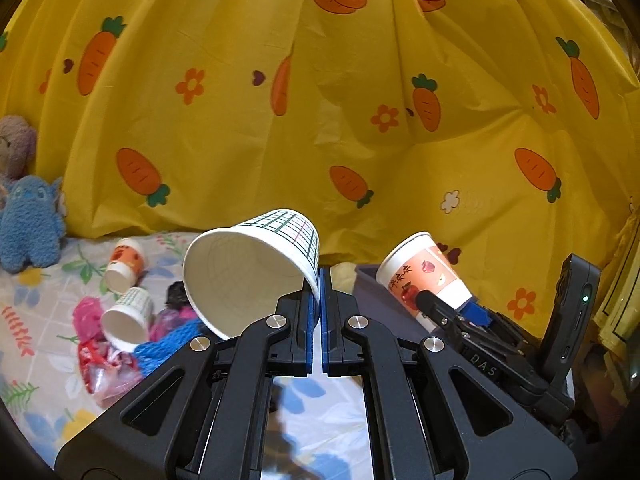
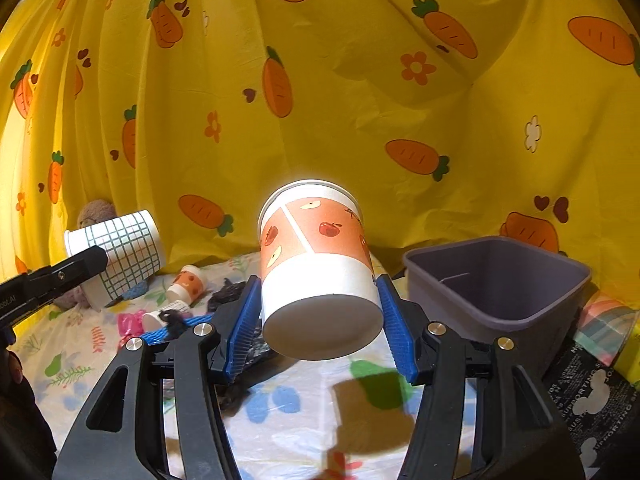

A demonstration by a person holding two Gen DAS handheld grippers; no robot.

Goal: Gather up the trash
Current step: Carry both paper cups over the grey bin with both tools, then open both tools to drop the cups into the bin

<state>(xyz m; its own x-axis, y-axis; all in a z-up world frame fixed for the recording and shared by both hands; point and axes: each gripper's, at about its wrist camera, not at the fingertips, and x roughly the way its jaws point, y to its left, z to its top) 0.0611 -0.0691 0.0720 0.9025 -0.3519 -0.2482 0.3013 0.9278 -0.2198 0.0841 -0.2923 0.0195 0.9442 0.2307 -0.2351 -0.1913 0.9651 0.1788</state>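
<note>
My left gripper (image 1: 320, 280) is shut on the rim of a white paper cup with a green grid (image 1: 256, 268), held in the air with its mouth tilted toward me; it also shows in the right wrist view (image 2: 120, 254). My right gripper (image 2: 318, 308) is shut on an orange apple-print paper cup (image 2: 316, 264), gripped near its base, held above the bed just left of the purple bin (image 2: 496, 280). This cup shows in the left wrist view (image 1: 424, 276) with the bin (image 1: 376, 296) behind it.
On the floral sheet (image 1: 40, 320) lie two small paper cups (image 1: 126, 266) (image 1: 128, 316), pink and red wrappers (image 1: 92, 344), blue netting (image 1: 168, 344) and black scraps (image 2: 228, 290). A yellow carrot-print curtain (image 1: 320, 100) hangs behind. Plush toys (image 1: 30, 220) sit at the left.
</note>
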